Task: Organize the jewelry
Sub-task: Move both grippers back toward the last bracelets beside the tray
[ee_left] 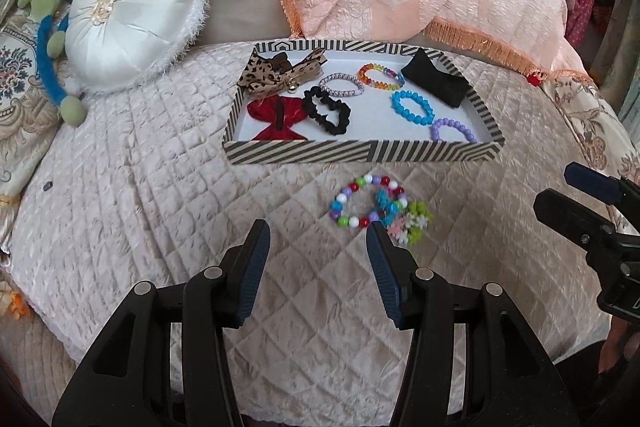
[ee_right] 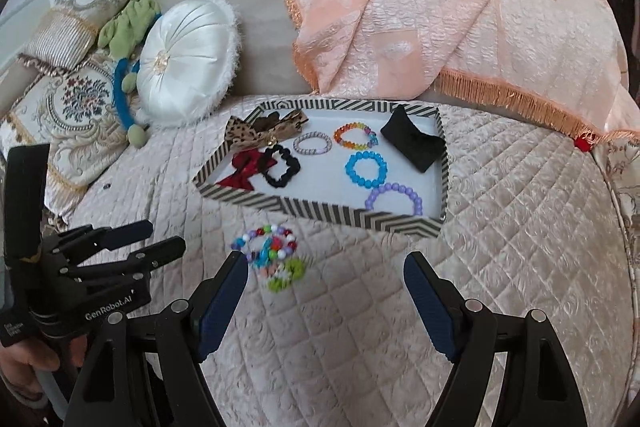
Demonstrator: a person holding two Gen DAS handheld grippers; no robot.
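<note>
Beaded in many colours, a bracelet (ee_left: 366,202) lies on the quilted bed cover (ee_left: 160,167), touching a small flower-bead bracelet (ee_left: 412,225) (this one blurred) just before the striped tray (ee_left: 360,151). Inside the tray sit blue (ee_left: 413,107), purple (ee_left: 454,131) and rainbow (ee_left: 380,75) bracelets, a black scrunchie (ee_left: 326,109) and bows. Left gripper (ee_left: 318,267) and right gripper (ee_right: 326,291) hover nearby, jaws open and empty.

Black-and-cream striped tray (ee_left: 344,151) — inside it, a leopard-print bow (ee_left: 280,73), red bow (ee_left: 276,119), black scrunchie (ee_left: 328,111), blue bracelet (ee_left: 412,107) and lilac bracelet (ee_left: 452,129).
</note>
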